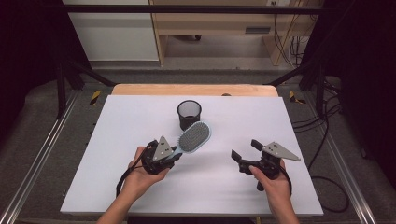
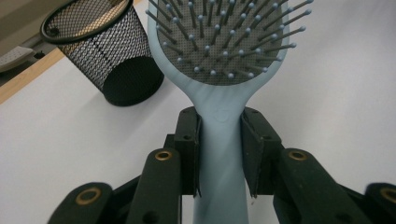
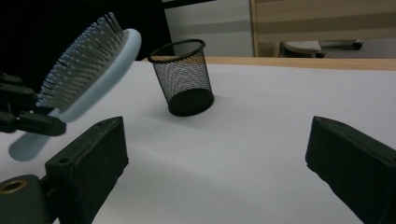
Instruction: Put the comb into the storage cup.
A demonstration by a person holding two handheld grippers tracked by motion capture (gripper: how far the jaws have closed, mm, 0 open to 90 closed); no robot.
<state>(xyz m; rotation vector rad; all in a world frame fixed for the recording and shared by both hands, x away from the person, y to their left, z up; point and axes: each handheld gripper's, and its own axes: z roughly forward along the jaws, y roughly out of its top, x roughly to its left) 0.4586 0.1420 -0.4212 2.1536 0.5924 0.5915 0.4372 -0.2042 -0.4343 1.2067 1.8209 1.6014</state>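
Observation:
A light blue hairbrush (image 1: 194, 137) with a grey bristle pad is held above the white table, its head pointing toward a black mesh cup (image 1: 188, 114). My left gripper (image 1: 173, 155) is shut on the brush's handle (image 2: 221, 154); both pads press its sides in the left gripper view. The brush head (image 2: 219, 37) rises just right of the mesh cup (image 2: 100, 51) there. My right gripper (image 1: 243, 150) stands open to the right with nothing between its jaws. In the right gripper view the brush (image 3: 88, 70) hangs tilted at the left, the cup (image 3: 184, 77) beyond it.
The white table top (image 1: 116, 154) ends in a wooden strip (image 1: 196, 89) at the far edge. Metal rails run along both sides. Cables lie on the floor to the right. A cabinet and shelving stand behind the table.

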